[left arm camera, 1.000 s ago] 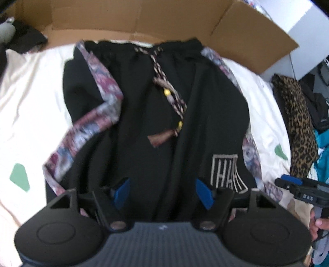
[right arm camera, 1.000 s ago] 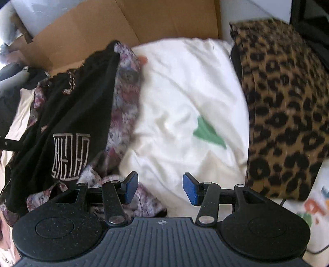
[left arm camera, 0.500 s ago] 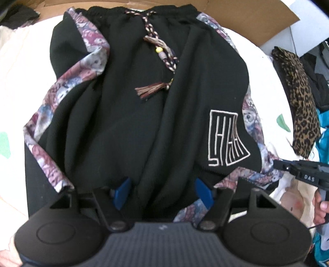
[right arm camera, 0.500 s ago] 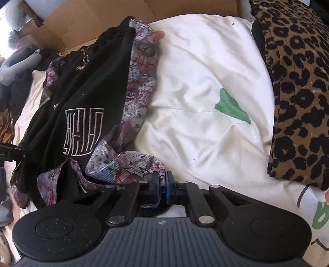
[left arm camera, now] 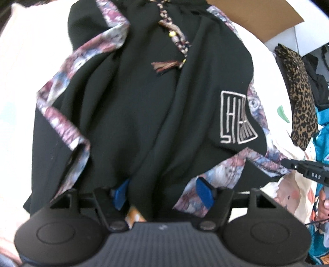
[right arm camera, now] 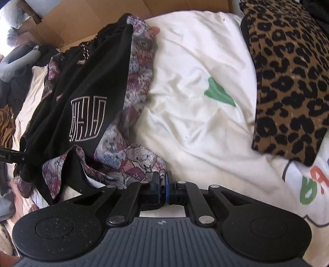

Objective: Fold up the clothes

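On the white sheet (right arm camera: 197, 115), a pair of black trousers (left arm camera: 144, 106) with patterned side panels is spread out, its waistband towards the cardboard (right arm camera: 86, 18) at the far edge and its legs drawn towards the cameras; a leopard-print garment (right arm camera: 287, 82) lies well apart to the right. At the right gripper (right arm camera: 163, 188) the change is plain: a second ago its jaws stood apart above the patterned hem (right arm camera: 133, 162), and they have since been brought together, so that a thin edge of that hem is now pinched between the pads. The left gripper (left arm camera: 162, 191) has been carried closer over the trousers, which now fill more of its view than they did a second ago; its jaws are kept wide apart, with black cloth bunched between the blue pads. Whether the pads press on that cloth cannot be told for certain, but no grip is evident. One corner of the leg end is therefore judged to be secured and the other not yet taken. It is judged that a clean fold towards the waistband will call for the left jaws to be closed on the opposite hem first, since a lift from one corner alone would probably drag the fabric askew.
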{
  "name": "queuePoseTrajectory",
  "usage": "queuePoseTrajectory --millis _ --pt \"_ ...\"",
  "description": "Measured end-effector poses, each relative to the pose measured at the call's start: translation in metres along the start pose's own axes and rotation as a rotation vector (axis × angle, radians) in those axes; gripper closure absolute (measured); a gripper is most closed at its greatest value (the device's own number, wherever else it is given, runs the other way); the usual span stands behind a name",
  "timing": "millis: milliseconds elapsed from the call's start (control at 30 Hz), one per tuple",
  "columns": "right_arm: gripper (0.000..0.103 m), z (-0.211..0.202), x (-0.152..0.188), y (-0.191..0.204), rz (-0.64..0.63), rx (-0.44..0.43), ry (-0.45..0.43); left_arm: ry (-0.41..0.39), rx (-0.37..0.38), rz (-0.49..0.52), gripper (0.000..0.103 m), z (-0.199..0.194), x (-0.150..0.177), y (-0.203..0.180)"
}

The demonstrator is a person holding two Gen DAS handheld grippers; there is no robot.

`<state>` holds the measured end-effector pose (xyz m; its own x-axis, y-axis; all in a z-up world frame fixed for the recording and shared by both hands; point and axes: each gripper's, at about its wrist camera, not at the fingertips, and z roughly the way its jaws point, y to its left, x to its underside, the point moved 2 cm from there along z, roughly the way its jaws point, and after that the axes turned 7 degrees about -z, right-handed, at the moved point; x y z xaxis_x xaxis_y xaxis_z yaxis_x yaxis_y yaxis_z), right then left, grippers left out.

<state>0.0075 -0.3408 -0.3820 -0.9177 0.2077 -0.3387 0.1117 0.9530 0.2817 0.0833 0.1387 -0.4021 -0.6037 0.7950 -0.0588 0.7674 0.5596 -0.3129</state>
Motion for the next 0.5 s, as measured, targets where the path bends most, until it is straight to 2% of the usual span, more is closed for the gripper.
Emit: queuePoseTrajectory --millis 133,267,400,500 --pt "0.101 -0.003 0.005 -0.001 0.004 0.005 0.003 0.038 0.004 -0.045 0.031 -0.001 0.006 0.013" --pt "0.100 -0.006 0.006 -0.003 0.008 0.010 0.000 0.085 0.038 -0.099 0.037 0.004 0.011 0.021" --pt "0.101 -0.006 0.009 -0.004 0.013 0.016 0.006 0.102 0.077 -0.156 0.037 0.010 0.011 0.027" --pt "0.100 -0.007 0.011 -0.003 0.009 0.023 0.011 0.151 0.091 -0.211 0.037 0.016 0.016 0.033"
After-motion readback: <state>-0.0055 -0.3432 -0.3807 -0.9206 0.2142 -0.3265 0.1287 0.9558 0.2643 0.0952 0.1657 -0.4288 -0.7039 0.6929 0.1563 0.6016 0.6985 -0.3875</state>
